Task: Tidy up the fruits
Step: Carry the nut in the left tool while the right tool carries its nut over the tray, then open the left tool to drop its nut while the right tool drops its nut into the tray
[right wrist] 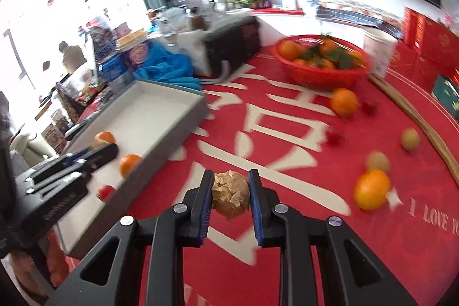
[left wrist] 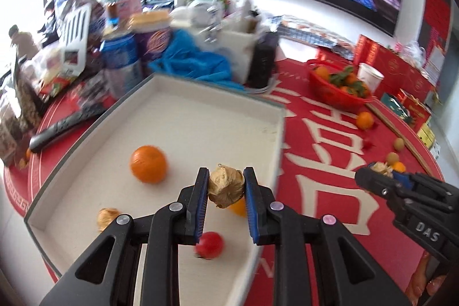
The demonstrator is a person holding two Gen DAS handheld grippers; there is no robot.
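Note:
My left gripper (left wrist: 225, 185) is shut on a tan papery husked fruit (left wrist: 225, 188) and holds it above the white tray (left wrist: 200, 111). In the tray lie an orange (left wrist: 148, 164), another husked fruit (left wrist: 106, 218), a red fruit (left wrist: 210, 245) and a second orange (left wrist: 238, 207) partly hidden. My right gripper (right wrist: 231, 192) is shut on another husked fruit (right wrist: 231, 197) above the red tablecloth (right wrist: 287, 162), right of the tray (right wrist: 160, 116). It also shows in the left wrist view (left wrist: 380, 169). Loose oranges (right wrist: 372, 189), small red fruits (right wrist: 334, 136) and greenish fruits (right wrist: 410, 139) lie on the cloth.
A red basket (right wrist: 321, 76) of oranges with leaves stands at the back right, with a white paper cup (right wrist: 378, 50) beside it. Red boxes (right wrist: 424, 48) line the right. Blue cloth (left wrist: 195, 59), bottles, boxes and a black case (right wrist: 232, 42) crowd behind the tray.

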